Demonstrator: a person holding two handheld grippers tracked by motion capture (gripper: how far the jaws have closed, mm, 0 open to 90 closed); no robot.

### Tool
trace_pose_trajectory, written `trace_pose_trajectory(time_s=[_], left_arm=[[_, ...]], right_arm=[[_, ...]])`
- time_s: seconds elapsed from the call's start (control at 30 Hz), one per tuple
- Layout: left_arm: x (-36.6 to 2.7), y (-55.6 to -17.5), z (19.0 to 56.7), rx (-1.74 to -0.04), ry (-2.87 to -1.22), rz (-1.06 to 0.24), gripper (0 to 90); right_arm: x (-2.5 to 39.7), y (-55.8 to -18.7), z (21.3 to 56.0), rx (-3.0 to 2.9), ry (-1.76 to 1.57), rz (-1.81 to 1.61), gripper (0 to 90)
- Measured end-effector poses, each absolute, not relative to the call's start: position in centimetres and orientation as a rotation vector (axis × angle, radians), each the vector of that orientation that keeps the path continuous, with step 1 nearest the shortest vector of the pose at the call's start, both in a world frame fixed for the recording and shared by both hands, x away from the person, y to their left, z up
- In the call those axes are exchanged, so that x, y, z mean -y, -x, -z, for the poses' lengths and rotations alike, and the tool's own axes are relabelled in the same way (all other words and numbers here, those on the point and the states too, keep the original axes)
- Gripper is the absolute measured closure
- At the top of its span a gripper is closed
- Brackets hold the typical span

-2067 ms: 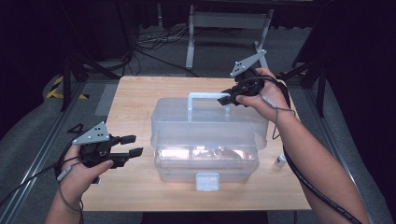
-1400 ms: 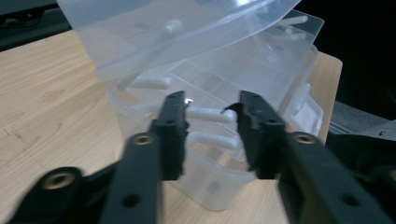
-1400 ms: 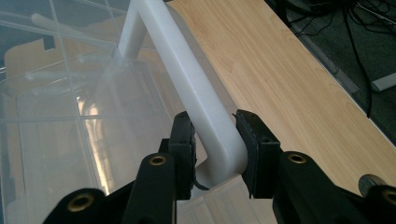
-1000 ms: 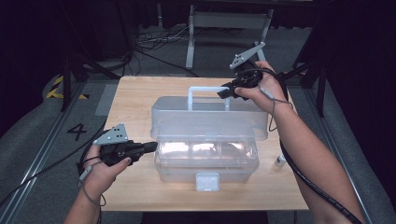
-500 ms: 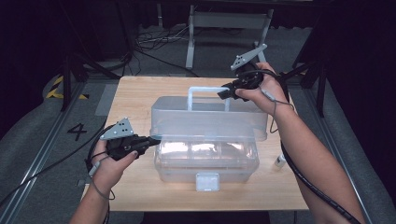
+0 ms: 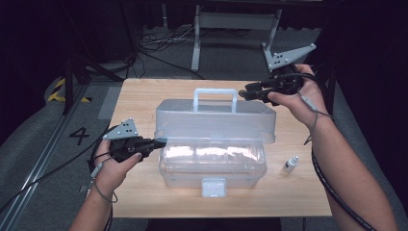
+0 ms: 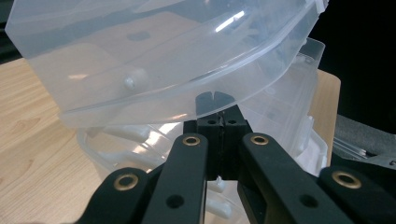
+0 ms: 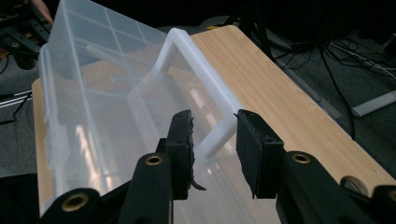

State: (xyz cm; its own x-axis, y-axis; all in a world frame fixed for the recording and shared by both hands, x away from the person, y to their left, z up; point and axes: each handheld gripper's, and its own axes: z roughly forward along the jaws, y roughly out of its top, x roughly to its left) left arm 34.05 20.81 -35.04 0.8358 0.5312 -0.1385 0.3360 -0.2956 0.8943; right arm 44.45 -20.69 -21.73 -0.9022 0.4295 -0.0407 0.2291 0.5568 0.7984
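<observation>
Clear box (image 6: 214,144) is sitting mid-counter (image 6: 144,96), lid (image 6: 216,118) raised. Left tongs (image 6: 161,142), clenched, are pressing under lid edge at 9 o'clock. Right tongs (image 6: 244,92), released, are straddling handle (image 6: 215,97) w/o gripping. Small bottle (image 6: 290,164) is lying at 4 o'clock.

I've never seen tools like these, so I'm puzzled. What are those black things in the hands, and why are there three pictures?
A person sits at a light wooden table and holds a black two-jaw gripper, a kind of hand-held pincer, in each hand. The top picture is taken from above. The other two come from small cameras riding on each gripper.

On the table stands a clear plastic storage box with its lid raised, and a small white bottle beside it.

The left gripper has its jaws shut, with the tips at the lid's edge. The right gripper is open, its jaws on either side of the lid's white handle, not squeezing it.
</observation>
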Motion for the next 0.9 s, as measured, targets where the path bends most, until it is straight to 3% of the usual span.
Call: trace_pose_trajectory(time_s=[0.33, 0.73, 0.9], left_arm=[[-20.8, -34.4, 34.7, -0.643, -1.911, -0.207, 90.0], [-20.7, -34.2, 34.6, -0.639, -1.917, -0.218, 90.0], [-20.7, -34.2, 34.5, -0.641, -1.917, -0.219, 90.0]], right_arm=[[25.1, -39.4, 22.7, -2.516, -0.588, -1.356, 78.4], [28.5, -35.5, 23.3, -2.459, -0.607, -1.407, 85.5], [29.6, -33.0, 25.2, -2.457, -0.611, -1.430, 88.3]])
